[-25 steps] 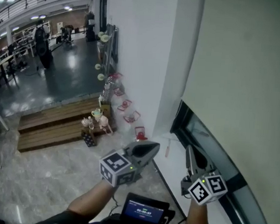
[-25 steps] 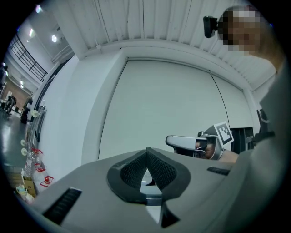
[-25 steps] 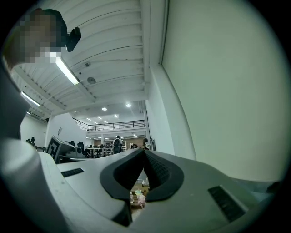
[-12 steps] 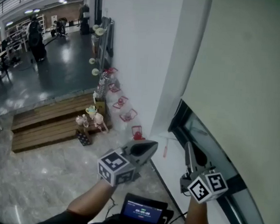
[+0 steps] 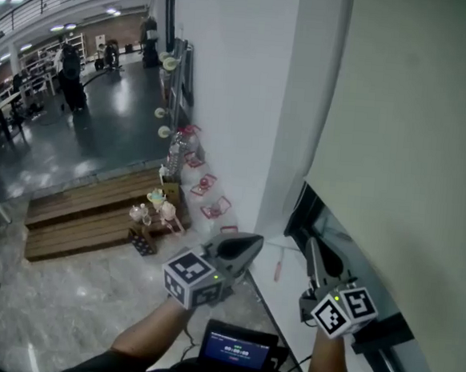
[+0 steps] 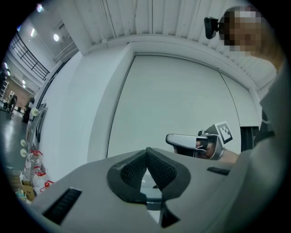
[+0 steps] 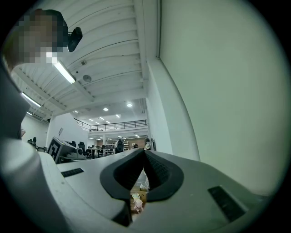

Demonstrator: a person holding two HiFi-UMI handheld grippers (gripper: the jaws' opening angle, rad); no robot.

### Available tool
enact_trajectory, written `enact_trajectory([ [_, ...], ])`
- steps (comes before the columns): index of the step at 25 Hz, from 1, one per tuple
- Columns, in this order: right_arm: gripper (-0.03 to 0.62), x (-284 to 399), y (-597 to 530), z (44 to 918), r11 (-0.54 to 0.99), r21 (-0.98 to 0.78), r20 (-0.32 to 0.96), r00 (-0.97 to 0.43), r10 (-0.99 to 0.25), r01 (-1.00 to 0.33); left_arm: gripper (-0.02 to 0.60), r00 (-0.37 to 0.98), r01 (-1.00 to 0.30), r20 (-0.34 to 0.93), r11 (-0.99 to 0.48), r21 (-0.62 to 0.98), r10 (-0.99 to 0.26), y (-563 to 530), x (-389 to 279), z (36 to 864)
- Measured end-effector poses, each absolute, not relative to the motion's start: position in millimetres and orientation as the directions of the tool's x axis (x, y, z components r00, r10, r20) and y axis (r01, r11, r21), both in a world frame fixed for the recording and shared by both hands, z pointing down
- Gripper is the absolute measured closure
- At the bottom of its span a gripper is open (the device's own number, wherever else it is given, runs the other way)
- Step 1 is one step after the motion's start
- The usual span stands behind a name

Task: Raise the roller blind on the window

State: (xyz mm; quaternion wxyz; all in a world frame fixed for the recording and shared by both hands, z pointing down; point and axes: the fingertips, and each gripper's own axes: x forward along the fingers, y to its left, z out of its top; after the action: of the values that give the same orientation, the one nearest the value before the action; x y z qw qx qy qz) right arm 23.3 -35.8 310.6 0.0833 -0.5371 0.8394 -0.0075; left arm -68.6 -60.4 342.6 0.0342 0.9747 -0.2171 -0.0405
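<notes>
The blind [image 5: 413, 147] hangs down over most of the window [image 5: 330, 229] at the right of the head view. Only a dark strip of glass shows under its lower edge, above the white sill [image 5: 286, 278].

The person holds both grippers out in front, roughly level. The left gripper [image 5: 251, 241] points toward the corner where the white wall [image 5: 233, 85] meets the window frame. Its 2 jaws are pressed together and hold nothing. The right gripper [image 5: 313, 245] is over the sill, its tip in front of the glass strip and below the blind's edge. Its jaws also meet at the tips and are empty. In the left gripper view it shows against the pale blind.

A small screen [image 5: 236, 350] sits at the person's waist. To the left, wooden steps [image 5: 86, 210] stand against the wall on a marble floor [image 5: 71, 305]. Small figures [image 5: 155, 211] stand on the steps, and red items [image 5: 205, 185] lie along the wall's base.
</notes>
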Motion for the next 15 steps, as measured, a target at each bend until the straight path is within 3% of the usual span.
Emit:
enact_trajectory([
  [15, 0.589, 106, -120, 305, 0.469, -0.117, -0.17, -0.447, -0.878, -0.875, 0.591, 0.891, -0.446, -0.057, -0.891, 0.08, -0.451, -142, 20, 325],
])
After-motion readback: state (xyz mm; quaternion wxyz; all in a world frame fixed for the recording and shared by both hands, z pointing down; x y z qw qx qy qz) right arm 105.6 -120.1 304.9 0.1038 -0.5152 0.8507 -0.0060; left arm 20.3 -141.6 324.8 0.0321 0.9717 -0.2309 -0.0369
